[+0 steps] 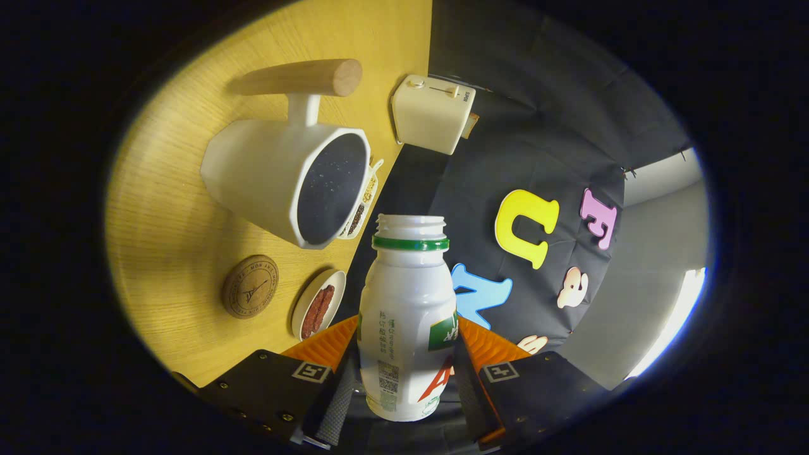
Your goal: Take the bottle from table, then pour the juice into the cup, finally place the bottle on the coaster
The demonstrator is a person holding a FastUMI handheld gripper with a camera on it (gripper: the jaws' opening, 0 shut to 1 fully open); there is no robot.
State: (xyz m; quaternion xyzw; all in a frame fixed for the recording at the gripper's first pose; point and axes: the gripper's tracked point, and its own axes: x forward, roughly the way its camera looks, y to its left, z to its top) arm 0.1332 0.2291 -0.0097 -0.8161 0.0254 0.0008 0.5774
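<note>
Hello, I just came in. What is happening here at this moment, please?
A handheld gripper is shut on a white bottle, with both fingers pressing its sides. The bottle has no cap and is tipped toward a white cup with a wooden handle on the wooden table. The bottle's mouth is near the cup's rim; no juice is visibly flowing. The round coaster lies bare beside a small dish, so the bottle is not yet placed there.

Gripper: two dark plate-like finger mounts, each bearing a small square white-bordered marker. Small screws dot the plates. Ribbed texture on the fingers' inner faces. A knurled grey bar lies below the left plate.
</note>
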